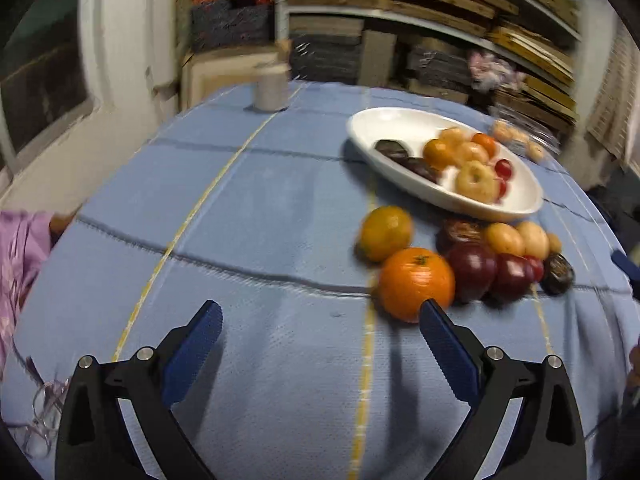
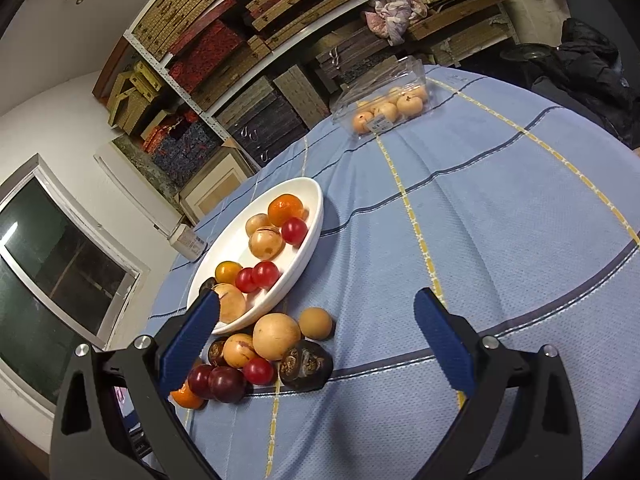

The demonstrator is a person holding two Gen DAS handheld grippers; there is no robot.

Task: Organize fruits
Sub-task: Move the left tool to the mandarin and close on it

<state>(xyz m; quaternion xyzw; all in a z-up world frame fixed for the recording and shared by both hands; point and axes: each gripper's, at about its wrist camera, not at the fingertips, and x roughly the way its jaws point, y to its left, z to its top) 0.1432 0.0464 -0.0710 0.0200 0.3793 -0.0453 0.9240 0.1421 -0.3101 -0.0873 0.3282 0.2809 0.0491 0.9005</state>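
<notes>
A white oval bowl (image 1: 404, 120) (image 2: 308, 240) on the blue tablecloth holds oranges, yellow fruits, small red fruits and dark fruits. Beside it lies a loose pile: a big orange (image 1: 416, 283), a greenish orange (image 1: 386, 233), dark red plums (image 1: 472, 272) (image 2: 226, 384), yellow fruits (image 2: 276, 336) and dark wrinkled fruits (image 2: 306, 364). My left gripper (image 1: 320, 320) is open over bare cloth, its right finger just in front of the big orange. My right gripper (image 2: 316, 308) is open too, with the pile low between its fingers and nothing gripped.
A clear plastic box of pale orange fruits (image 2: 388, 108) (image 1: 520, 138) sits at the far edge of the table. A small white jar (image 1: 272, 88) (image 2: 186, 240) stands behind the bowl. Purple cloth (image 1: 20, 264) lies at the left edge. Stacked shelves line the wall.
</notes>
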